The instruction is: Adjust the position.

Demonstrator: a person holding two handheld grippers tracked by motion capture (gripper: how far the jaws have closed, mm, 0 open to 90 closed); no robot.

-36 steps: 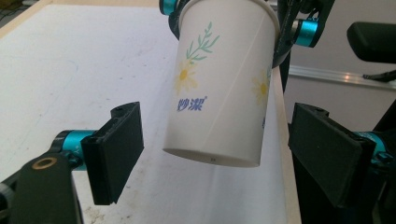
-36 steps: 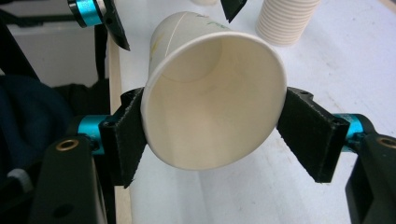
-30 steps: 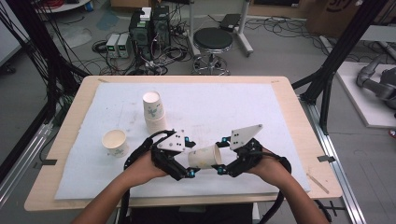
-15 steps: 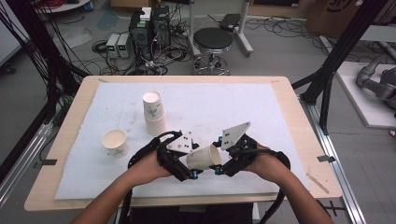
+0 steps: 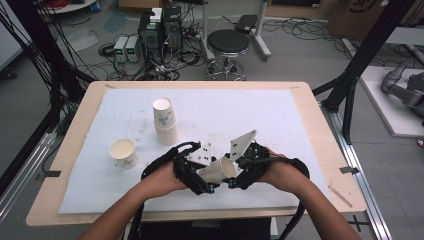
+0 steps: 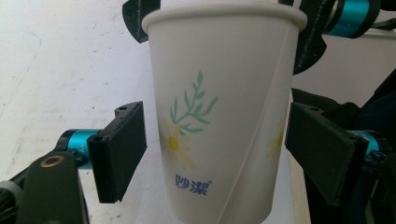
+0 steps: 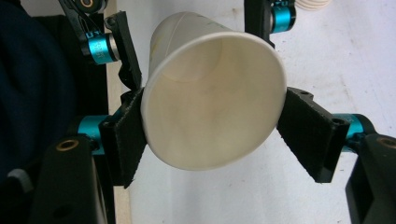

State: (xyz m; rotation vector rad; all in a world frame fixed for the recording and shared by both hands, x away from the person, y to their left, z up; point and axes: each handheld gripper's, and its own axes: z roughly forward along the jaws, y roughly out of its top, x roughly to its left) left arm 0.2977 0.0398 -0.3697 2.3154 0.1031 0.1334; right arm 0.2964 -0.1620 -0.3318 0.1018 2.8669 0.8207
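Lighting even and bright from overhead; my high view is soft, with faint shadows under my forearms at lower centre. My left gripper view holds the paper cup [image 6: 224, 112] sharp. My right gripper view blurs slightly at frame edges; no glare

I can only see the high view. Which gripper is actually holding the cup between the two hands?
Observer: The right gripper. In the right gripper view, both its jaws press the rim of the cup.
Operator: And the left gripper?
Observer: The left gripper is open. In the left gripper view, a gap shows between one jaw and the cup's side.
Operator: Is anything inside the cup?
Observer: No. The right gripper view looks straight into its mouth, and it is empty.
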